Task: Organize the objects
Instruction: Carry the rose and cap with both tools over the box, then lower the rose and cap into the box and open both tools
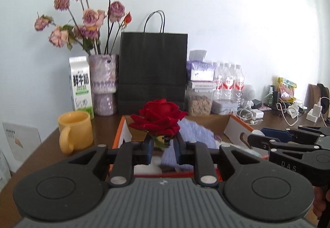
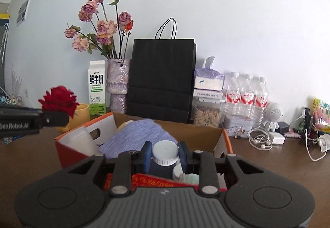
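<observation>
A red rose is lifted over the open orange-and-white cardboard box, its stem pinched by my left gripper, which is shut on it. From the right wrist view the rose and left gripper show at the left, in front of the yellow mug. My right gripper is shut on a dark bottle with a white ribbed cap, held above the box. A lilac cloth lies in the box. The right gripper also shows at the right of the left wrist view.
Along the wall stand a yellow mug, a milk carton, a vase of dried roses, a black paper bag, a seed jar and water bottles. Cables and chargers clutter the brown table at the right.
</observation>
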{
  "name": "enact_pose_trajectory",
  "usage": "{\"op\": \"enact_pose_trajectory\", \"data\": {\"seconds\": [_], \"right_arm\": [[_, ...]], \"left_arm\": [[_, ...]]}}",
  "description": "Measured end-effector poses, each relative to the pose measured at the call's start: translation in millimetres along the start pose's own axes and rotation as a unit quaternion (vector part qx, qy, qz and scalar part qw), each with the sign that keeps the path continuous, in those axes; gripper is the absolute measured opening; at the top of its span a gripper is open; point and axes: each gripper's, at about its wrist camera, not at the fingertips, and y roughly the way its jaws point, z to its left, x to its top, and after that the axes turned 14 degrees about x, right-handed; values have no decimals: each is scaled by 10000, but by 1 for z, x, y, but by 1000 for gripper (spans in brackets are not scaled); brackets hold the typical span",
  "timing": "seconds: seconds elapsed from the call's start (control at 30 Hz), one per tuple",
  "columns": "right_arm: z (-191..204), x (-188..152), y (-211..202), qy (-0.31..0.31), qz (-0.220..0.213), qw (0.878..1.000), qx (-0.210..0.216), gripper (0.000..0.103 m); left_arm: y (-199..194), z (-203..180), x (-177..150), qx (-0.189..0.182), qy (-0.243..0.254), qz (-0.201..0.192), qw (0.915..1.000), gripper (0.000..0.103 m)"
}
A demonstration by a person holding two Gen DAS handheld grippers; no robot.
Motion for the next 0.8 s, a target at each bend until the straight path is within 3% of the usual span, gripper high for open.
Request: {"op": "enact_pose_trajectory", "data": {"seconds": [0.13, 0.37, 0.6, 0.8], "right_arm": [[-12, 11, 12, -70, -62, 9999, -63, 27], [-38, 19, 47, 0, 29, 9999, -98, 27], [-63, 5, 81, 238, 206, 9994, -108, 27], [-75, -5, 92, 428, 380, 9983, -55, 27]], "left_arm": [[17, -6, 10, 51, 8, -64, 10000, 21], [63, -10, 14, 173, -74, 197, 9996, 21], [105, -8, 8, 173, -73, 528, 9984, 21], [117, -12, 4, 127, 114, 522, 9985, 21]]}}
